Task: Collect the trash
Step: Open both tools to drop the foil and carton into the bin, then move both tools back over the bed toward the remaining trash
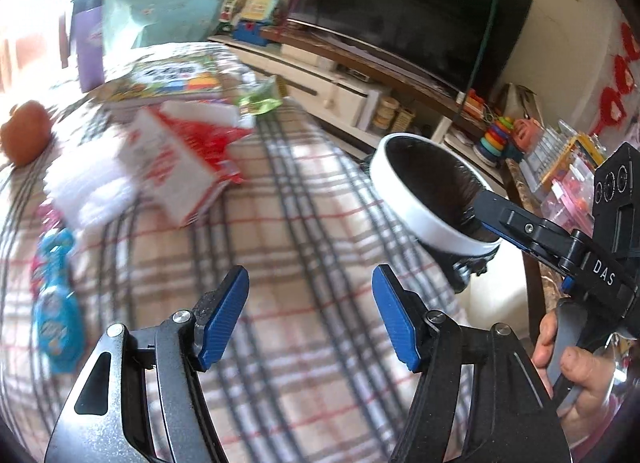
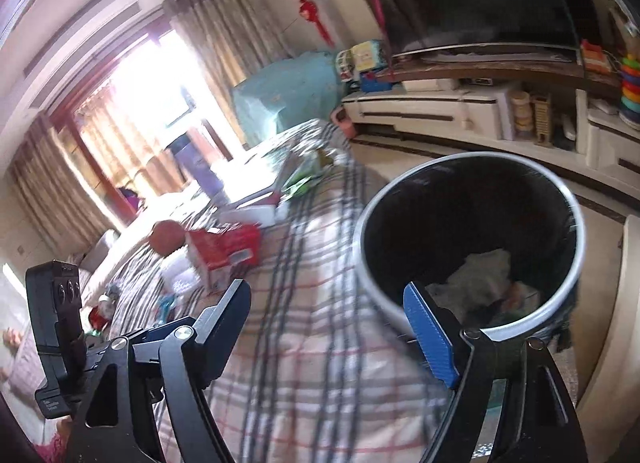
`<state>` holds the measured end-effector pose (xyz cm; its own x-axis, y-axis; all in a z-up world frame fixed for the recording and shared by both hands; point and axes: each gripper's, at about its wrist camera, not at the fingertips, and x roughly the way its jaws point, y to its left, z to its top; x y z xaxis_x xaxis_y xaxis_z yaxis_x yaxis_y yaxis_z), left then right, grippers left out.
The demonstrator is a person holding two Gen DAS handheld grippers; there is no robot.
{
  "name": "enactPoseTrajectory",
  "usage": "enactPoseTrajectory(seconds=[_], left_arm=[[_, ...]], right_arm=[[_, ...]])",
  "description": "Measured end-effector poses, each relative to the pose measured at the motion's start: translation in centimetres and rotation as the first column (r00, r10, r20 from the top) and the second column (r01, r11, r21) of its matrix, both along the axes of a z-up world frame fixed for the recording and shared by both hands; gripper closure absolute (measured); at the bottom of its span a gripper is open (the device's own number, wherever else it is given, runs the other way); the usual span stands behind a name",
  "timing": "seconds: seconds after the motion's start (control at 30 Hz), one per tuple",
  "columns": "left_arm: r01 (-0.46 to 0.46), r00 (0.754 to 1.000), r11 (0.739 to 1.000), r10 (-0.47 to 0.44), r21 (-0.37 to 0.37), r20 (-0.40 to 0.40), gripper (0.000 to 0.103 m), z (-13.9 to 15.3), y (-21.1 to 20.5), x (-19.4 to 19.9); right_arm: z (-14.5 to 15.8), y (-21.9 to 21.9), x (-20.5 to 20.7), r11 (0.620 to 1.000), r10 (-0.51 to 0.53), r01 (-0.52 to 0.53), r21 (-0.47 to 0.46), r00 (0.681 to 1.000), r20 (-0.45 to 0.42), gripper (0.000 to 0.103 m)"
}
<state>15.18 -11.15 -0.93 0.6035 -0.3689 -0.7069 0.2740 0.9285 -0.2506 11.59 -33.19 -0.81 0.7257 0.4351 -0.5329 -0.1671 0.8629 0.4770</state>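
Left gripper (image 1: 310, 315): jaws open, empty, above the plaid bed cover (image 1: 280, 203). Right gripper (image 2: 328, 331): jaws open beside the trash bin (image 2: 472, 247). Farther off lies the red-and-white carton (image 1: 176, 167); both views are blurred, so a hasty reach may misjudge it.

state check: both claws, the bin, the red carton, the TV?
left claw: open, empty, over the plaid cloth
right claw: open, empty; one finger seems to reach over the bin rim
trash bin: upright, black liner in, crumpled paper at the bottom
red and white carton: lying on its side, end flaps torn open
TV: screen dark
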Motion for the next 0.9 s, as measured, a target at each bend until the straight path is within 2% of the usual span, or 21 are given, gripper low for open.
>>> enactPoseTrajectory(seconds=[0.37, 0.9], left_arm=[[-0.153, 0.988, 0.988, 0.152, -0.026, -0.028, 0.037, -1.1, 7.6, -2.3], [-0.262, 0.965, 0.965, 0.261, -0.012, -0.034, 0.037, -1.9, 12.5, -3.8]], right_arm=[[-1.2, 6.0, 0.3, 0.990, 0.132, -0.133, -0.036, 0.991, -0.028, 0.023], [-2.9, 11.1, 1.7, 0.968, 0.239, -0.242, -0.061, 0.969, -0.056, 0.023]])
